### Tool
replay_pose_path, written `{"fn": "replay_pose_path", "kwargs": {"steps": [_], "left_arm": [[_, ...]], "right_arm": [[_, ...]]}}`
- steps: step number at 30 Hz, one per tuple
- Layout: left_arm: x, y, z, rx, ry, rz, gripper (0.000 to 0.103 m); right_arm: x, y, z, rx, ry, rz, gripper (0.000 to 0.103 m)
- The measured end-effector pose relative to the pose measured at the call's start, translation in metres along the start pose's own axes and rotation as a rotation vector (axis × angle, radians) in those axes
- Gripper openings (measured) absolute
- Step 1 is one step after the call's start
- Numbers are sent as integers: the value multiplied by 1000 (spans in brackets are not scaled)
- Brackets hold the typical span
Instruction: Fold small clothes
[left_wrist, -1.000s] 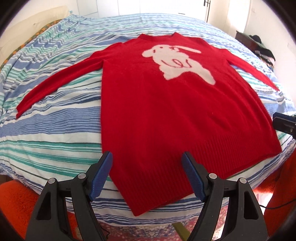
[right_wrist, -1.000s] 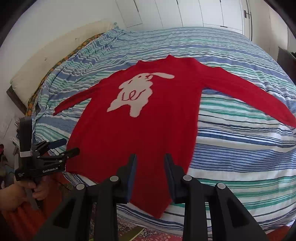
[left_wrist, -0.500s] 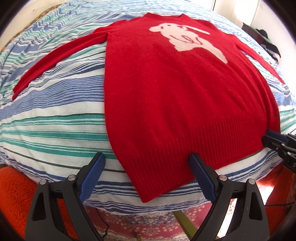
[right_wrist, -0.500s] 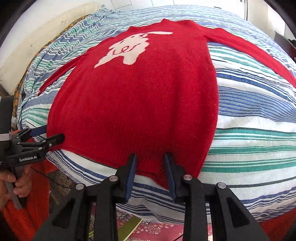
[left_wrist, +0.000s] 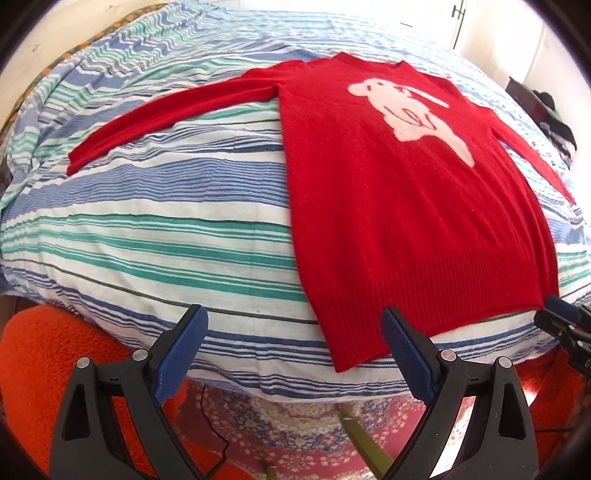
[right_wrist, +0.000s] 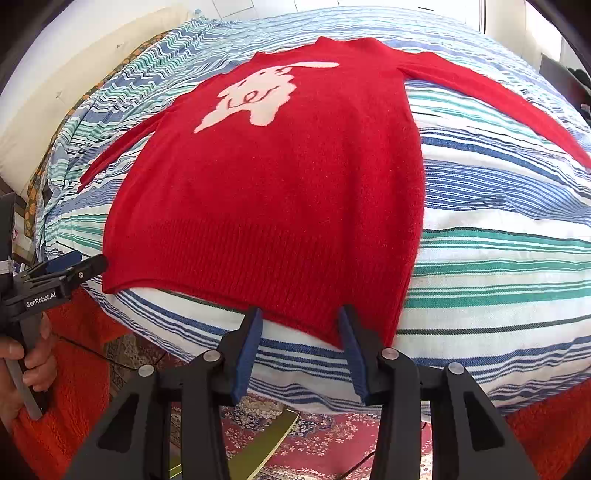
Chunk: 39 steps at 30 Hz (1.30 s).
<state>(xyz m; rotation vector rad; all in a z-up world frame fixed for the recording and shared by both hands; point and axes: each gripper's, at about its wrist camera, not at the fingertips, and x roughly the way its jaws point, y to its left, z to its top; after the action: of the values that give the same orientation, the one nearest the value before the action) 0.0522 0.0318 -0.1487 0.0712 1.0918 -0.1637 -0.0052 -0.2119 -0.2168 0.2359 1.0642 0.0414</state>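
1. The red sweater (right_wrist: 280, 192) lies flat, front up, on the striped bedspread (left_wrist: 155, 236), with the white dog patch (left_wrist: 410, 110) toward the collar and both sleeves spread out sideways.
2. Its ribbed hem runs right along the near edge of the bed. In the left wrist view the hem corner hangs at about 5 o'clock; in the right wrist view the other hem corner sits at around 6 o'clock.
3. The left gripper (left_wrist: 293, 341) has its jaws spread wide, and they are empty. It hangs just off the bed edge at 6 o'clock, beside the hem corner, and only its right finger is close to the cloth.
4. The right gripper (right_wrist: 301, 341) has its jaws opening. The hem's bottom corner sits in the gap between them, but the pads aren't pressing on it.
5. There's lots of bare bedspread on both sides of the sweater's body, under and beyond each sleeve.
6. Below the bed edge there is an orange fuzzy blanket (left_wrist: 44, 354) and a patterned rug (right_wrist: 332, 435).
7. A hand (right_wrist: 26, 373) holds the left gripper's handle at 8 o'clock in the right wrist view.
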Motion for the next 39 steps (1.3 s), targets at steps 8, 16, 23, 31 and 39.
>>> {"fn": "replay_pose_path", "kwargs": {"steps": [8,16,23,31,39], "left_arm": [[-18,9,2,-18,-59,24,95],[-27,13,2,-22,-77,54,95],[-46,15,9,-42,-111,100,95],[-20,26,8,-64,-73,94,99],[10,22,10,-71,-36,71,99]], "right_arm": [[-62,26,-9,-96,-198,-79,79],[-89,19,-11,-34,-261,-119,93],[-87,-5,-4,32,-289,-86,93],[-72,-19,1,96,-271,-65,93],[-58,-22,-5,89,-267,-111,93]]}}
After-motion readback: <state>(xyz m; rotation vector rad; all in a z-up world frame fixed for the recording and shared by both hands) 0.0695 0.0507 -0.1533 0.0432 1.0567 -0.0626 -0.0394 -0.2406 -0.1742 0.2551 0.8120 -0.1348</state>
